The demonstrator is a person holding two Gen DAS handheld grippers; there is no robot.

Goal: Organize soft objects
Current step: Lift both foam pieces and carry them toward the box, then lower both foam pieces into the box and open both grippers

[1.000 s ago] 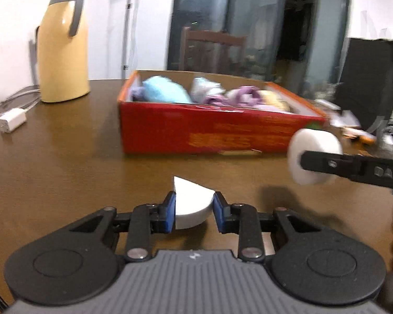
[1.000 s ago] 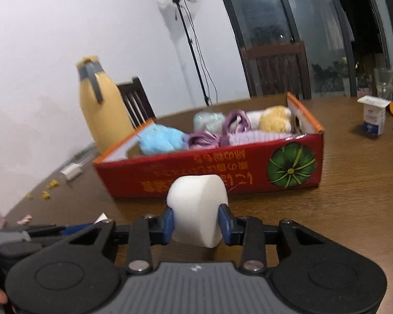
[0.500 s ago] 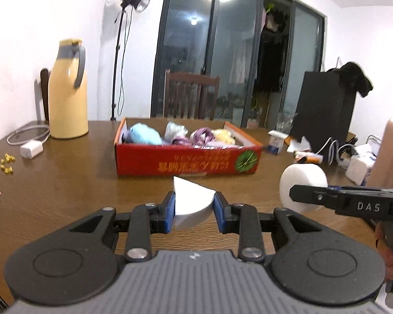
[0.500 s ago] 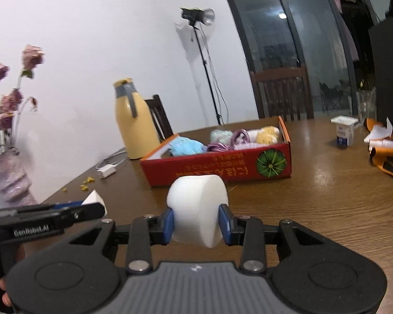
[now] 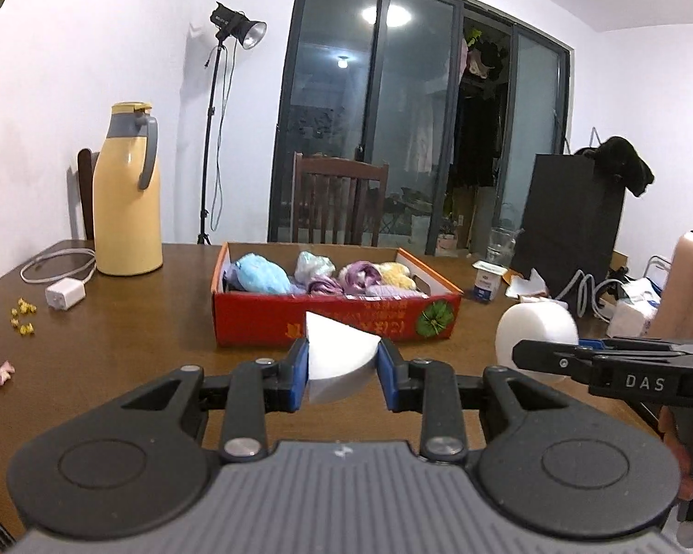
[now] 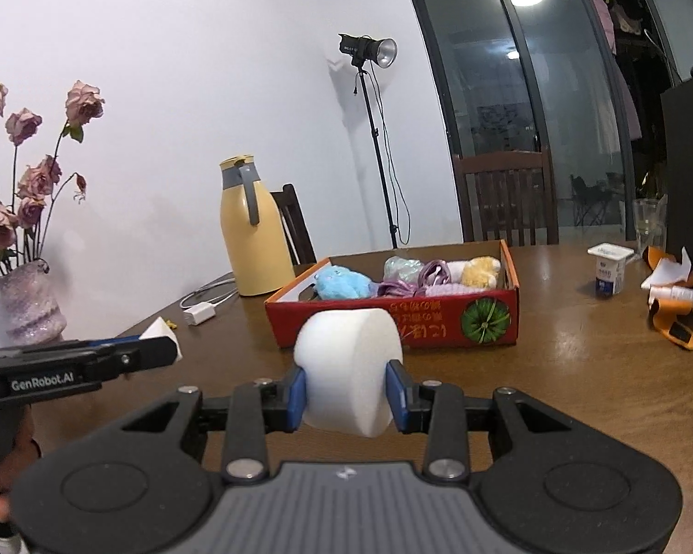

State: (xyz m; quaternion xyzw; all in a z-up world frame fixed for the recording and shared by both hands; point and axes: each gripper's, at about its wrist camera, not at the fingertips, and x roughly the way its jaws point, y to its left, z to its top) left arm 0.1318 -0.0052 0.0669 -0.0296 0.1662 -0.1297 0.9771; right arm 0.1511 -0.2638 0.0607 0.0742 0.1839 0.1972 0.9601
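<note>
Left gripper pinches a white foam wedge; right gripper clamps a foam cylinder. Both hang above the desk, probably bound for the red box ahead, where soft toys lie.

Your glossy brown wooden table mirrors the lamp light around the red printed cardboard box. Inside that box lie fluffy pastel cloth bundles; behind it stands a smooth yellow plastic-looking jug. Each matt black plastic gripper pinches matt white foam.
</note>
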